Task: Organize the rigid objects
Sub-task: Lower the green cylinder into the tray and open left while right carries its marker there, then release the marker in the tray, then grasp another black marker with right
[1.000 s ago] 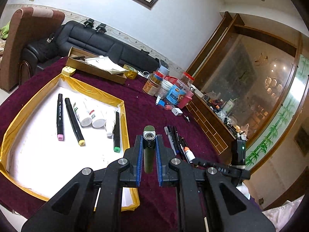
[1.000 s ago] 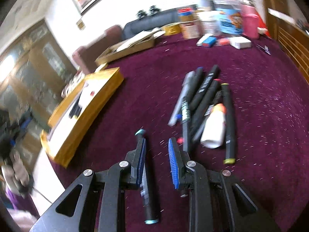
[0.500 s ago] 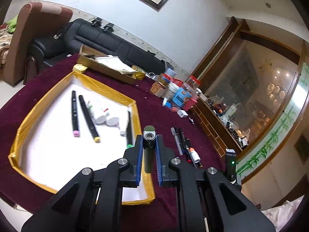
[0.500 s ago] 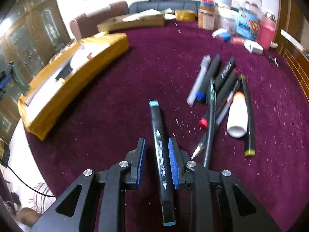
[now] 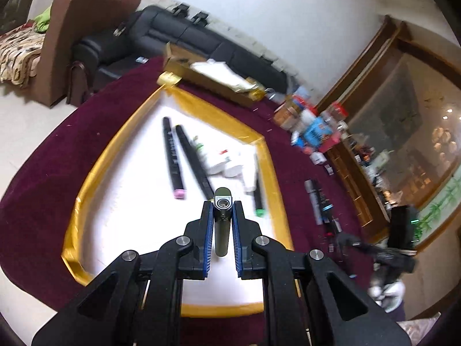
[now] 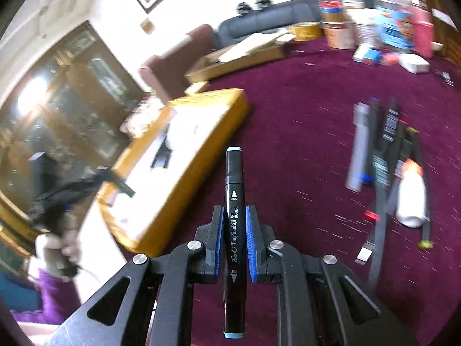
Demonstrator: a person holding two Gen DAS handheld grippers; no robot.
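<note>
My left gripper (image 5: pixel 222 206) is shut on a dark olive marker (image 5: pixel 221 225) and holds it above the gold-edged white tray (image 5: pixel 99 155). In the tray lie black markers (image 5: pixel 173 158), white bottles (image 5: pixel 222 161) and a green-capped marker (image 5: pixel 259 199). My right gripper (image 6: pixel 234 216) is shut on a black art marker with light-blue caps (image 6: pixel 234 210), lifted above the maroon cloth, right of the tray (image 6: pixel 187 167). A pile of pens and a white bottle (image 6: pixel 412 199) lies to the right; it also shows in the left wrist view (image 5: pixel 319 199).
An open cardboard box (image 5: pixel 213 77) with papers sits beyond the tray. Jars and containers (image 5: pixel 311 127) crowd the far right of the table; they also show in the right wrist view (image 6: pixel 386 20). A sofa and armchair stand beyond the table edge.
My left gripper has moved left over the tray with its marker. My right gripper closed on the light-blue-capped marker, lifted it and swung toward the tray.
</note>
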